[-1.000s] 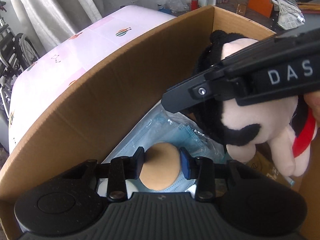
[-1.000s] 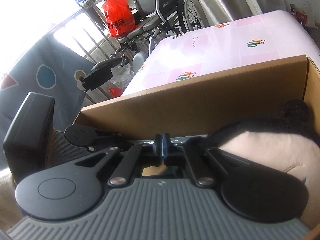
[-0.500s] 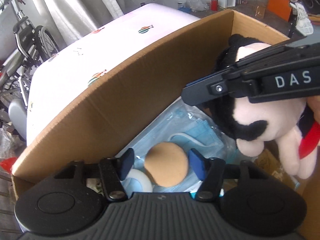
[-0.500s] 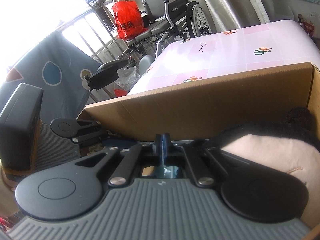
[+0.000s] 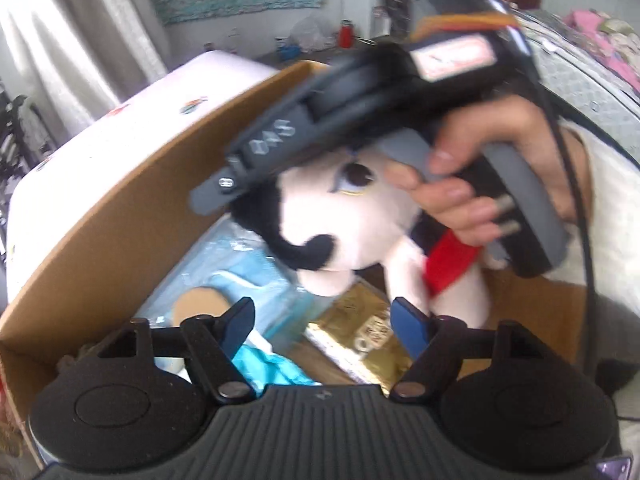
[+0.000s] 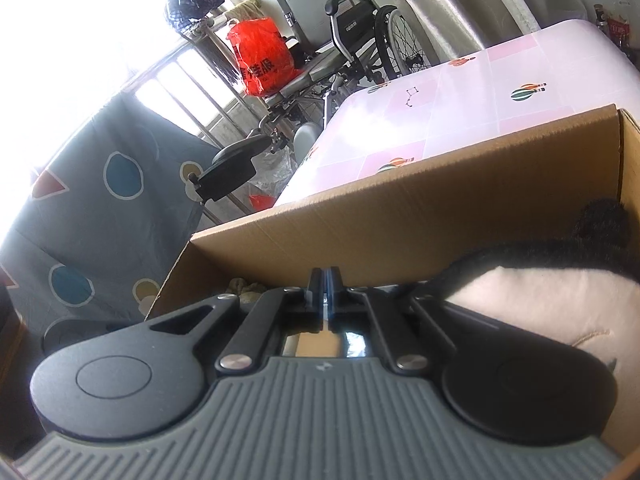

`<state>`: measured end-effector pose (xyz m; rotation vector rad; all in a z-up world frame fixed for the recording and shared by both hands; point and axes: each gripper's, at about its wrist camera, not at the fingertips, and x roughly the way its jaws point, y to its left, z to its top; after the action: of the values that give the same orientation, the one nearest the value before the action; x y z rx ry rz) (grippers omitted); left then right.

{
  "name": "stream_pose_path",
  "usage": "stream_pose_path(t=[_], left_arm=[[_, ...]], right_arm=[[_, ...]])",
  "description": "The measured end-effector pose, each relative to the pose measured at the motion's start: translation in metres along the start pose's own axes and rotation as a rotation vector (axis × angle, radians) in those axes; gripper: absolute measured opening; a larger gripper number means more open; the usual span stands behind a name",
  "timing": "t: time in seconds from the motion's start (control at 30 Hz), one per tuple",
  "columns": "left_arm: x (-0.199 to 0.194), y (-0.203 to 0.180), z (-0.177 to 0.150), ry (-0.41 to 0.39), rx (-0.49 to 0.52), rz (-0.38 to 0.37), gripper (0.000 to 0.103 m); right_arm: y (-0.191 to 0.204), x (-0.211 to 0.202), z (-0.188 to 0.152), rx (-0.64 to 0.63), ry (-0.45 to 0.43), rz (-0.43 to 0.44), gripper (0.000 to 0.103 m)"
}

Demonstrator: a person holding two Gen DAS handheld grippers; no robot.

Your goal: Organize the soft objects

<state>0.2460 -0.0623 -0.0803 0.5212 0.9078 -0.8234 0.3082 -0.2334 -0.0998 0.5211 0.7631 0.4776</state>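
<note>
Left tongs [image 5: 322, 320]: spread wide, nothing between the pads; they have just been opening. They hang above the cardboard box [image 5: 120, 216], over a gold packet [image 5: 360, 336] and a turquoise crumpled piece [image 5: 268, 368] on the box floor. Round tan pad [image 5: 200, 306] lies free on the blue plastic-wrapped face masks [image 5: 256, 276], up and left of the left fingertip, clear of both pads.

Right tongs [image 6: 324, 280]: clenched tight, tips together. Whether anything is pinched between them, I cannot tell. From the left wrist view a bare hand [image 5: 480, 168] grips the handle of this tool, which crosses above the plush toy [image 5: 348, 216].

Plush toy: black-and-white, red strip at its neck, sits inside the box at the right end, against the tool's underside. In the right wrist view its pale body fills the lower right corner.

Box stands on a pink patterned table [image 6: 480, 92]. Wheelchair [image 6: 352, 40] beyond it.
</note>
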Motion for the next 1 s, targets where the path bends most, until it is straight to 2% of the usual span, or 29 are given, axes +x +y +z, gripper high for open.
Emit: stream_pose_path(t=[0.1, 0.2, 0.3, 0.4, 0.47, 0.53, 0.67, 0.8, 0.9, 1.0], left_arm=[[0.011, -0.028, -0.008, 0.016, 0.132, -0.084, 0.083], [0.034, -0.052, -0.016, 0.064, 0.285, -0.065, 0.082], [0.045, -0.044, -0.012, 0.056, 0.253, -0.162, 0.082], [0.054, -0.034, -0.007, 0.061, 0.237, -0.199, 0.077], [0.061, -0.027, -0.004, 0.096, 0.192, -0.208, 0.076], [0.062, -0.018, 0.001, 0.147, 0.125, -0.191, 0.075], [0.053, -0.015, -0.001, 0.184, 0.123, -0.092, 0.075], [0.042, -0.015, -0.007, 0.201, 0.11, -0.024, 0.077], [0.038, -0.023, -0.007, 0.191, 0.101, 0.026, 0.077], [0.03, -0.033, -0.007, 0.143, 0.124, 0.05, 0.077]], right_arm=[[0.0, -0.001, 0.0, -0.002, 0.0, 0.003, 0.0], [0.0, -0.001, 0.0, 0.005, 0.0, 0.009, 0.0], [-0.001, -0.001, 0.0, 0.001, 0.002, 0.007, 0.0], [0.001, -0.001, -0.001, -0.004, 0.004, 0.004, 0.0], [0.002, -0.001, -0.001, -0.013, 0.006, -0.001, 0.0], [0.005, -0.001, -0.002, -0.021, 0.008, -0.005, 0.0], [0.006, 0.0, -0.002, -0.024, 0.009, -0.008, 0.0], [0.008, 0.001, -0.001, -0.033, 0.011, -0.012, 0.0], [0.01, 0.0, -0.001, -0.044, 0.005, -0.016, 0.0], [0.012, -0.001, -0.003, -0.062, -0.001, -0.016, 0.001]])
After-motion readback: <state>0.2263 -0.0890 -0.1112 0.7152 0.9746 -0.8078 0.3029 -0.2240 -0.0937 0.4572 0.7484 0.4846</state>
